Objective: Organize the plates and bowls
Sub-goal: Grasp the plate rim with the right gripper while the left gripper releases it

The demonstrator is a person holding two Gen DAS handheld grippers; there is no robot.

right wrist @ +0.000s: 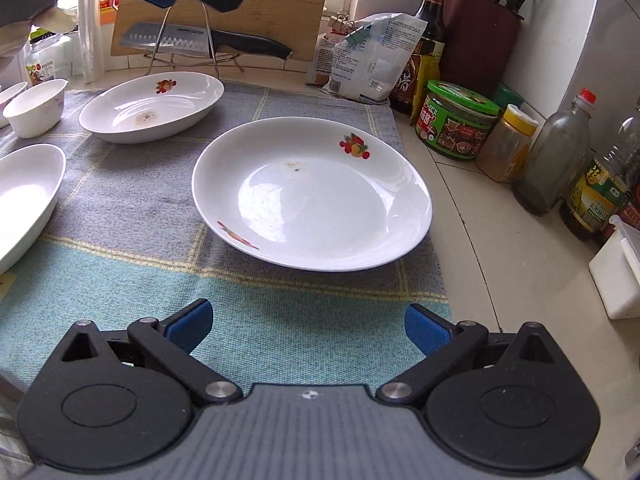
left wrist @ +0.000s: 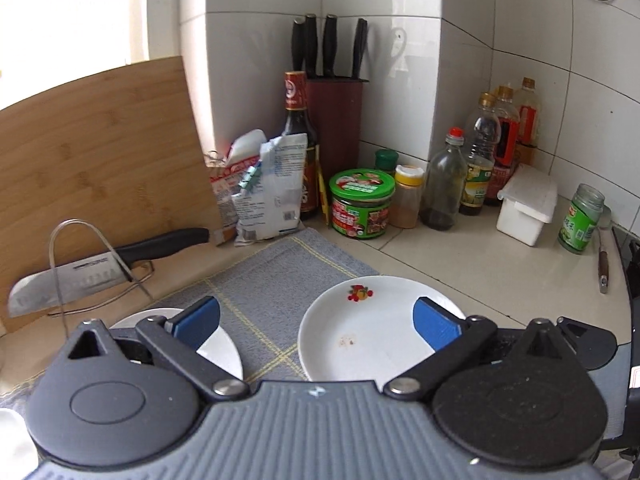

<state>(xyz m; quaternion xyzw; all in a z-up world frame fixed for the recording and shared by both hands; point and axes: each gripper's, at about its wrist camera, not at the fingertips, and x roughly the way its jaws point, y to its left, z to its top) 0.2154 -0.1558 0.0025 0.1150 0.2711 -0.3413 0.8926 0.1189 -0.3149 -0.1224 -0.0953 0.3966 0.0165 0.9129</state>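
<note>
The fruit-print plate (right wrist: pixel 312 196) lies flat on the grey-and-teal checked cloth (right wrist: pixel 140 216) covering the table, its far-right rim overhanging the cloth edge. Beyond and left of this plate sits a second fruit-print plate (right wrist: pixel 152 106); left of that, a small white bowl (right wrist: pixel 36 108). A further white dish (right wrist: pixel 24 200) lies at the plate's left. The right gripper (right wrist: pixel 308 326) hovers just short of the plate's near rim, jaws spread wide, nothing between them. The left gripper (left wrist: pixel 316 322) is above the cloth, jaws fully apart and empty. Behind the plate stand condiment jars (right wrist: pixel 456 124).
</note>
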